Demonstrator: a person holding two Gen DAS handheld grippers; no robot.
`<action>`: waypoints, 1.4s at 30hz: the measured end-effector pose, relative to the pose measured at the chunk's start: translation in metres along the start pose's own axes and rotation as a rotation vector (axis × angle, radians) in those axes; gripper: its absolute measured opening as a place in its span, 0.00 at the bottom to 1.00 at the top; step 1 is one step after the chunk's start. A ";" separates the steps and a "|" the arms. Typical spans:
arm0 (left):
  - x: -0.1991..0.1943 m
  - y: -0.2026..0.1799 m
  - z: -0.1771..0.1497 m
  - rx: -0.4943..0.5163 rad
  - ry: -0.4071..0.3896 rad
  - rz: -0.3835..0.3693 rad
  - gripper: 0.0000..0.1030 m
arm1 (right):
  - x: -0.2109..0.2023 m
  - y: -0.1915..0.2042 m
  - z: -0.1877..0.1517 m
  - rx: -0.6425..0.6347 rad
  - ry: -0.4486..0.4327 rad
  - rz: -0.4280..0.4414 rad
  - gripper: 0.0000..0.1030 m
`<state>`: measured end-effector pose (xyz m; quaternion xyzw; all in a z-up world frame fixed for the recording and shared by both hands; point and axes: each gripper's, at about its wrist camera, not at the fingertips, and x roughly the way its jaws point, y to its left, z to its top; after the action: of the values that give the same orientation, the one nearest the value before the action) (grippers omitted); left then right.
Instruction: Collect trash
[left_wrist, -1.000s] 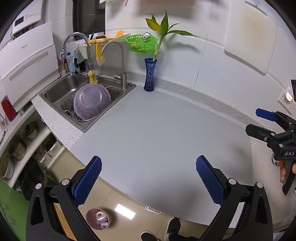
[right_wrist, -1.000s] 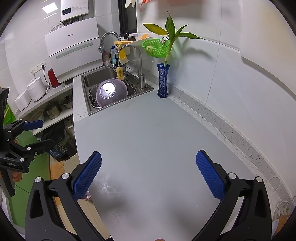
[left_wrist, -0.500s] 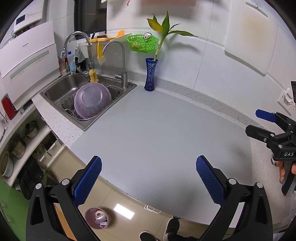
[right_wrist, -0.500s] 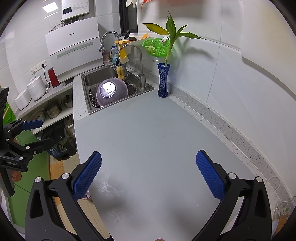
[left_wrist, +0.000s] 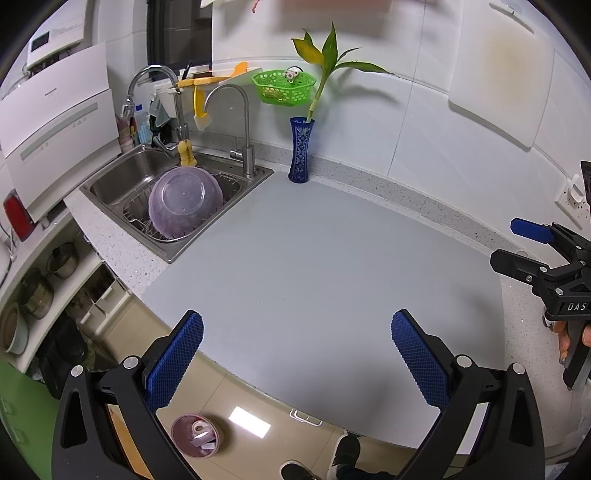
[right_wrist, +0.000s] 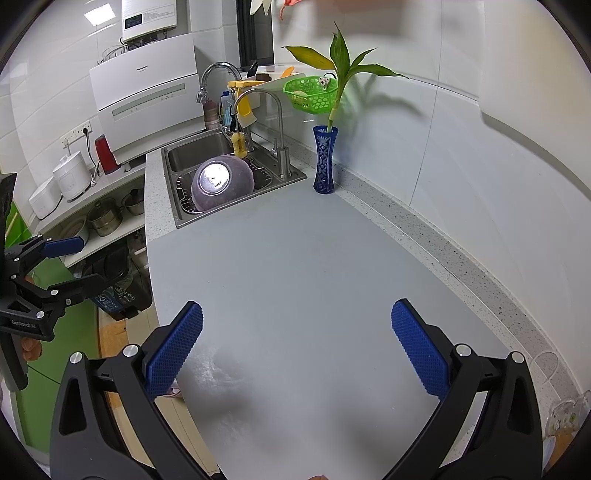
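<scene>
Kitchen scene, left wrist view first. The left claw (left_wrist: 297, 356) hangs over the near edge of a grey desk (left_wrist: 314, 258), its two blue ribbed pads spread wide with nothing between them. Below the claw, down on the tiled floor, stands a small pink trash bin (left_wrist: 195, 435) with pale scraps of paper inside. Ahead of the claw and to its left, a steel sink (left_wrist: 122, 184) holds an upturned purple bowl (left_wrist: 183, 206) resting on a wire rack. Straight ahead, at the back of the desk by the wall, a blue vase (left_wrist: 300, 151) carries a green bamboo stalk; a green basket (left_wrist: 283, 86) hangs on the wall just above and left of it. Far to the right of this claw, the right claw (left_wrist: 517, 245) shows side-on over the desk, also spread, held by a hand at the frame edge.

Right wrist view next. The right claw (right_wrist: 297, 356) hovers above the grey desk (right_wrist: 332, 258), pads spread wide and holding nothing. Ahead and slightly left sit the sink (right_wrist: 192, 155) and purple bowl (right_wrist: 221, 182); ahead and a little right stands the blue vase (right_wrist: 324, 162) under the green basket (right_wrist: 312, 94). Well to the left, beyond the desk edge, the left claw (right_wrist: 79, 264) appears, spread. The trash bin is almost wholly hidden behind the near left pad.
</scene>
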<state>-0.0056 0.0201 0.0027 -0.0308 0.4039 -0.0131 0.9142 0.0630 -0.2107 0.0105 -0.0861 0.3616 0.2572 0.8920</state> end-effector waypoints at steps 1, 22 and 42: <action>0.000 0.000 0.000 0.001 0.000 0.001 0.95 | 0.000 0.000 0.000 -0.001 0.001 -0.001 0.97; -0.001 0.002 0.003 0.012 -0.001 -0.002 0.95 | 0.001 0.000 0.002 -0.006 0.003 -0.002 0.97; 0.000 0.002 0.003 0.010 0.000 -0.007 0.95 | 0.005 -0.003 0.004 -0.010 0.007 0.000 0.97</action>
<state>-0.0031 0.0222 0.0042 -0.0277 0.4039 -0.0185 0.9142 0.0699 -0.2097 0.0094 -0.0914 0.3632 0.2589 0.8903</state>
